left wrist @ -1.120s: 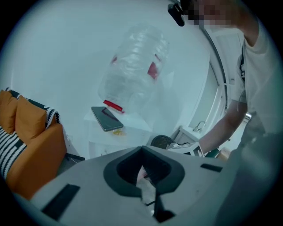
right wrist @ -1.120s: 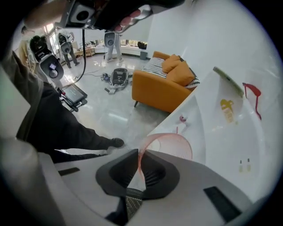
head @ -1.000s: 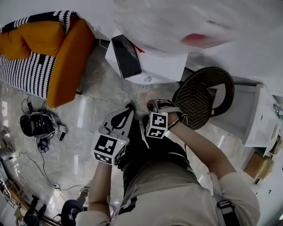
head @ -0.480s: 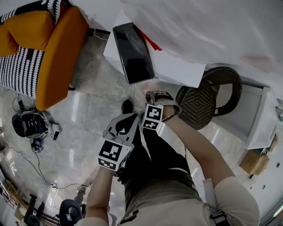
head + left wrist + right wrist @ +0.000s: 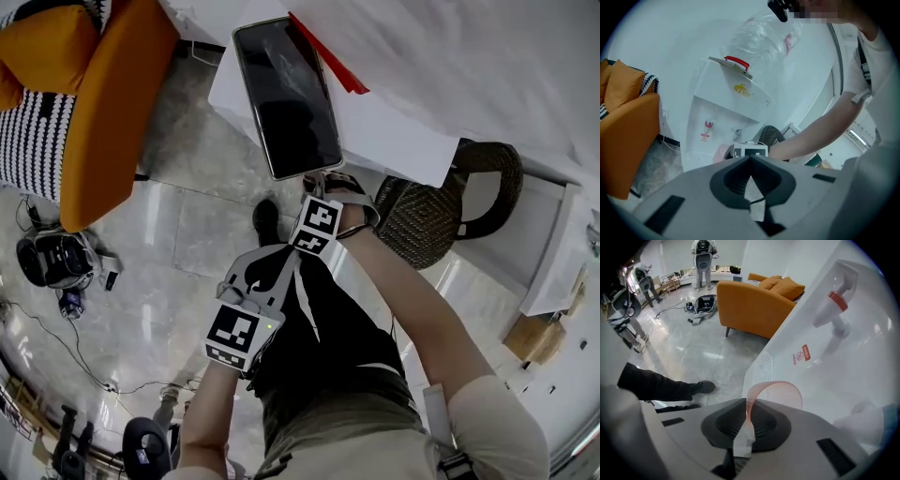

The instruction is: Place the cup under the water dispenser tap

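The right hand-held gripper (image 5: 747, 405) is clamped on the rim of a translucent pink cup (image 5: 780, 390), with one jaw inside the wall and one outside. It points steeply down at the front of the white water dispenser (image 5: 825, 357). The cup hangs close against the dispenser's recessed front, lower than the red tap (image 5: 837, 301) and just beside the round drip grille (image 5: 764, 364). Whether its base rests on anything is hard to tell, since the jaws hide it.

The left hand-held gripper (image 5: 750, 160) has its jaws together with nothing between them. It hangs behind the right one, over the grey marble floor (image 5: 178, 234), and is aimed at the dispenser. From its view the pink cup shows just past the right gripper's marker cube (image 5: 751, 151). An orange sofa (image 5: 750, 305) stands to one side of the dispenser and a dark wicker chair (image 5: 422, 220) to the other.
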